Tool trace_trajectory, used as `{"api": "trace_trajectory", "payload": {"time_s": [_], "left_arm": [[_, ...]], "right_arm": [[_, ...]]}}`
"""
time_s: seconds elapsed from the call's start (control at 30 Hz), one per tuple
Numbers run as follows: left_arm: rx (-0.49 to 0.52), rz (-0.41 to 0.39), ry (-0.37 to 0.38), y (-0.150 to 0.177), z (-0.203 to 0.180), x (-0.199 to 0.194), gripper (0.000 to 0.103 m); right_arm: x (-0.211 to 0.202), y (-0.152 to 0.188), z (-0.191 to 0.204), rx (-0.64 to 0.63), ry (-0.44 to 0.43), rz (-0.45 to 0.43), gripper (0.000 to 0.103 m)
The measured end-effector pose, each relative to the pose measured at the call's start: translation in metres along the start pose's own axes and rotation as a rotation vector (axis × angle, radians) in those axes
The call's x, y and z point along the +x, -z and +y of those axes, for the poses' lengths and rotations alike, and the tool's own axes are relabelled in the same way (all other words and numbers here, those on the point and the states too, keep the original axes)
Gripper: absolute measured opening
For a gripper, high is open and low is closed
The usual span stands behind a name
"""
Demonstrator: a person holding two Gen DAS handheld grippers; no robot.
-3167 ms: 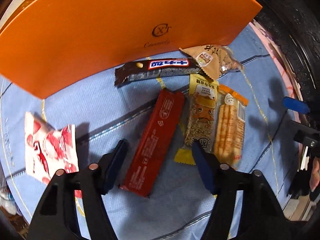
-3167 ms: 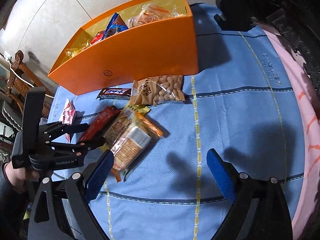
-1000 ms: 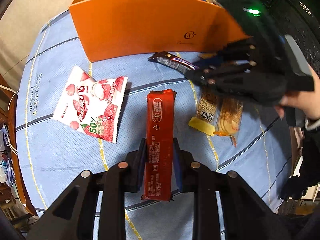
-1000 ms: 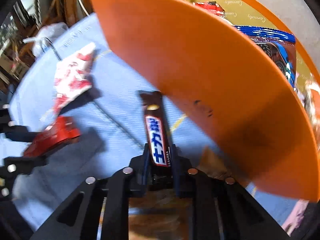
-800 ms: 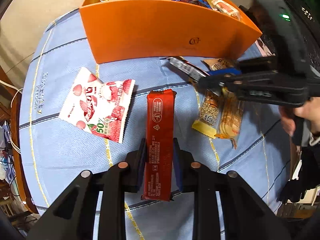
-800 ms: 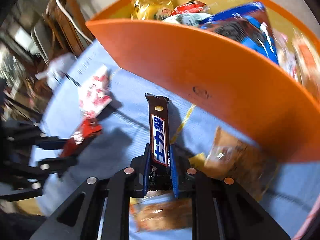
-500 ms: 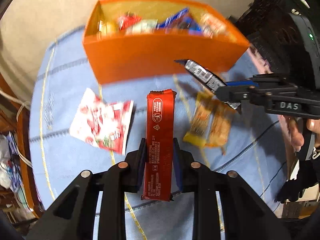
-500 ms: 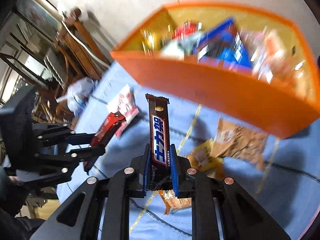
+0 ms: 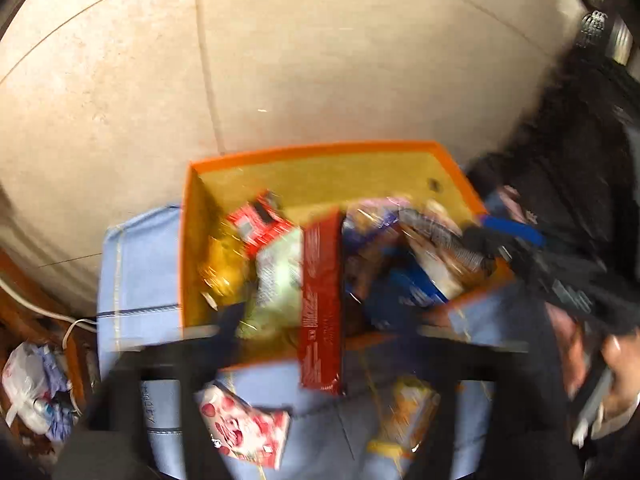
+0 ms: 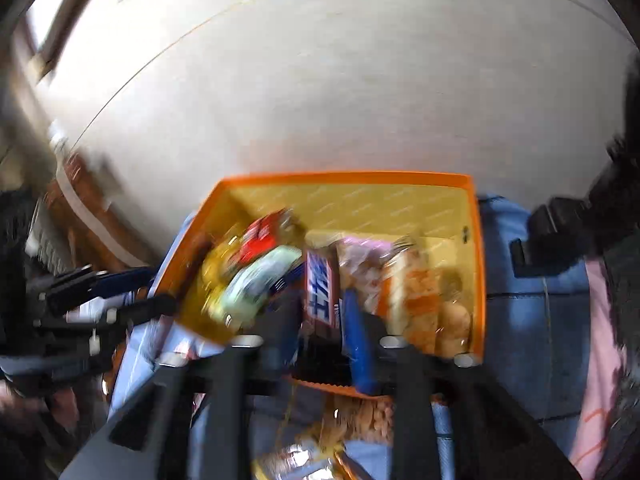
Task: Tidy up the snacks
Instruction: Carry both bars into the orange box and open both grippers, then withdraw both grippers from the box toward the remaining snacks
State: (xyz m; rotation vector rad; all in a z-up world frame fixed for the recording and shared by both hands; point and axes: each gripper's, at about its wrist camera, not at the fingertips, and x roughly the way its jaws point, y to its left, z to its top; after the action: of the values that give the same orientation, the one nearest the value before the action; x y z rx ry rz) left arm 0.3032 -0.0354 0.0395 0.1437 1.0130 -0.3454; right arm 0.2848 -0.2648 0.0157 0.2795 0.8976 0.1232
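Both views are blurred by motion. The orange box (image 9: 188,240) (image 10: 478,264) lies below both grippers, full of snack packets. My left gripper (image 9: 316,328) is over the box's near wall. Its jaws are opening wide, and the long red bar (image 9: 320,300) lies loose between them, its far end over the box. My right gripper (image 10: 324,340) is above the box's near edge, and its jaws are opening too. The dark chocolate bar (image 10: 320,292) with a blue and white label stands between its blue fingers (image 10: 358,344), which no longer press on it.
A blue cloth (image 9: 136,264) covers the table. On it, in front of the box, lie a strawberry packet (image 9: 244,428), a yellow and orange pair of bars (image 9: 404,412) and a peanut packet (image 10: 360,416). A hand (image 9: 600,372) holds the right gripper. Tiled floor lies beyond.
Both grippers rose and moved forward from the cloth to above the box, each carrying its bar. Both were shut on their bars and now stand with jaws apart.
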Motion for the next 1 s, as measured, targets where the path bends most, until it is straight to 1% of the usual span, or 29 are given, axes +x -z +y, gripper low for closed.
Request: {"api": "trace_trajectory", "payload": {"time_s": [0.03, 0.07, 0.1, 0.13, 0.2, 0.27, 0.37, 0.47, 0.6, 0.67, 0.8, 0.87, 1.0], "left_arm": [[-0.012, -0.024, -0.03, -0.001, 0.0, 0.0, 0.096], [-0.008, -0.037, -0.039, -0.001, -0.002, -0.001, 0.096], [0.006, -0.045, -0.026, 0.004, -0.003, -0.002, 0.096], [0.016, -0.049, -0.016, 0.008, -0.004, -0.003, 0.096], [0.037, -0.048, -0.006, 0.021, -0.004, -0.005, 0.096], [0.046, -0.015, -0.012, 0.036, -0.001, -0.005, 0.096], [0.034, 0.012, 0.01, 0.055, 0.003, -0.005, 0.096], [0.044, 0.047, 0.018, 0.077, 0.002, -0.005, 0.096], [0.081, 0.112, 0.046, 0.107, -0.014, 0.005, 0.096], [0.107, 0.147, 0.061, 0.121, -0.025, 0.012, 0.096], [0.165, 0.191, 0.052, 0.145, -0.053, 0.028, 0.096], [0.167, 0.208, 0.057, 0.15, -0.061, 0.033, 0.096], [0.173, 0.228, 0.056, 0.156, -0.075, 0.044, 0.096]], "right_arm": [[-0.004, 0.003, -0.003, 0.013, 0.021, -0.03, 0.079], [-0.007, 0.006, -0.006, 0.01, 0.021, -0.041, 0.081], [-0.01, 0.011, -0.011, 0.0, 0.006, -0.043, 0.082], [-0.012, 0.019, -0.013, -0.007, -0.006, -0.033, 0.083], [-0.012, 0.03, -0.013, -0.011, -0.006, -0.016, 0.083], [-0.016, 0.045, -0.021, 0.003, 0.003, 0.003, 0.083], [-0.02, 0.067, -0.033, 0.054, 0.005, 0.023, 0.084], [-0.026, 0.094, -0.042, 0.077, 0.031, 0.056, 0.085], [-0.027, 0.133, -0.05, 0.103, 0.056, 0.148, 0.087], [-0.028, 0.148, -0.049, 0.091, 0.072, 0.171, 0.087], [-0.033, 0.168, -0.048, 0.086, 0.088, 0.196, 0.087], [-0.035, 0.174, -0.047, 0.079, 0.099, 0.202, 0.087], [-0.036, 0.183, -0.051, 0.096, 0.09, 0.212, 0.087]]}}
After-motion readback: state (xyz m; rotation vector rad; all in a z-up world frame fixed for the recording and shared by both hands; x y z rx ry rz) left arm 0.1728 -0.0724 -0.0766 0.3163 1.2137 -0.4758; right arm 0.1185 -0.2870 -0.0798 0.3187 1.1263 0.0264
